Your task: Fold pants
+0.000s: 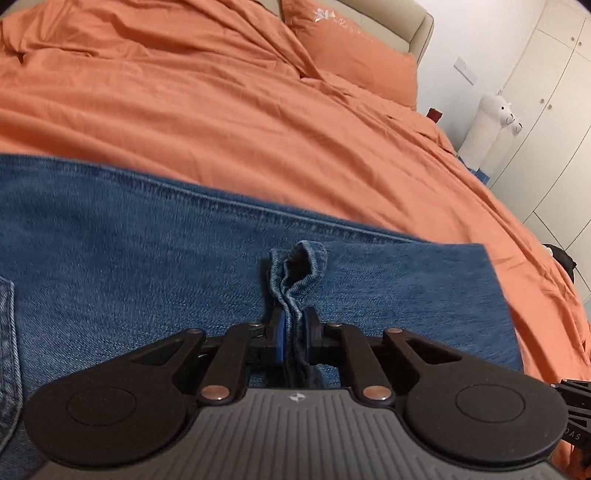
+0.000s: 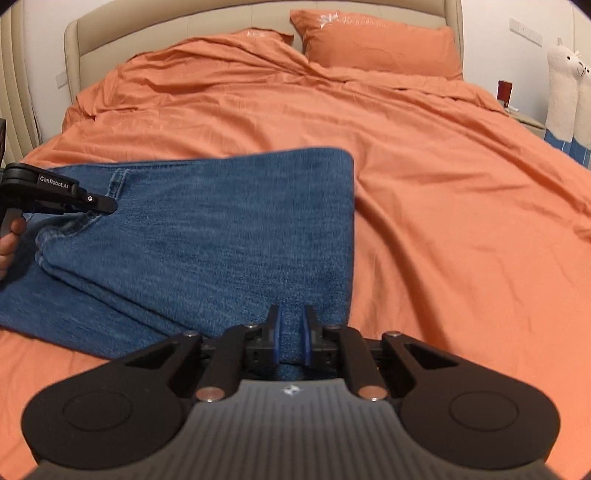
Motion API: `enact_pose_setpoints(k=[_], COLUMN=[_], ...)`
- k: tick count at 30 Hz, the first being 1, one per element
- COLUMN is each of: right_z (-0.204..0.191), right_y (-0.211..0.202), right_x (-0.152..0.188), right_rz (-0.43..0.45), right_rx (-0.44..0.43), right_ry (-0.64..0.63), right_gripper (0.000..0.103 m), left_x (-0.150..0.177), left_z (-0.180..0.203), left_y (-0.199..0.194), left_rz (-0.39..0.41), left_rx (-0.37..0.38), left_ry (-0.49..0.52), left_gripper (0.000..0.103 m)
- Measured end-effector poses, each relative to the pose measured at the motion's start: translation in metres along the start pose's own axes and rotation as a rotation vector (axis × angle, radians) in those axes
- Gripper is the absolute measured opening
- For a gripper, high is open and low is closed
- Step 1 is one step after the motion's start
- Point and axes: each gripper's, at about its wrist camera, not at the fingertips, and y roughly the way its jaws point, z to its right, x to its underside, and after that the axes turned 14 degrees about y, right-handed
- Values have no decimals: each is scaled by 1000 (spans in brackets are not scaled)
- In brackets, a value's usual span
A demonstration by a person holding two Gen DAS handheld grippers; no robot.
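Observation:
Blue denim pants (image 2: 221, 221) lie folded on the orange bed. In the right wrist view my right gripper (image 2: 291, 314) is shut on the near edge of the pants, with denim pinched between its blue pads. My left gripper (image 1: 293, 314) is shut on a bunched hem of the pants (image 1: 147, 240), which sticks up in a loop past its fingertips. From the right wrist view the left gripper (image 2: 109, 205) shows side-on at the far left, over the raised left end of the pants, with a hand (image 2: 7, 240) behind it.
An orange duvet (image 2: 443, 221) covers the whole bed. Two orange pillows (image 2: 376, 40) rest against the beige headboard (image 2: 166, 18). White plush alpacas (image 2: 565, 85) and a nightstand (image 2: 528, 122) stand at the bed's right side. White cupboards (image 1: 554, 92) line the wall.

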Motion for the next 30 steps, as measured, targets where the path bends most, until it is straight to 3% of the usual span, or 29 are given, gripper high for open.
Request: enact_pose_setpoints(k=[5,9,10,13,15,23,30], right_z=[-6,-13,-16,-25,-34,-85,-135], right_y=[4,0,-3,-21,-32,-56,-46], right_x=[-2,-11,-14,-19,-21,-24,-34], right_rz=[-19,-59,-62,-49,-45,-20,-32], right_rx=[27,57,65,43,24,-55,-108], right_ry=[-30,-48,-55,-57,-76,-154,-215], right_gripper=[6,7,9,32,32,32,32], left_x=[-5,-9,-7,-9,-11,-11,4], left_z=[-3,-3,-5,-9,-16,-61,-137], left_y=[-11,-41,-54,-86,-109,-209,-259], left_rz=[-50,-60,-53,-34,-35,-11,1], left_rx=[-14,-107,-120,-134,-172,-299,-408], left_ry=[-20,9,17,29,30,-16,-175], left_gripper=[28,32,32,33,33,50,53])
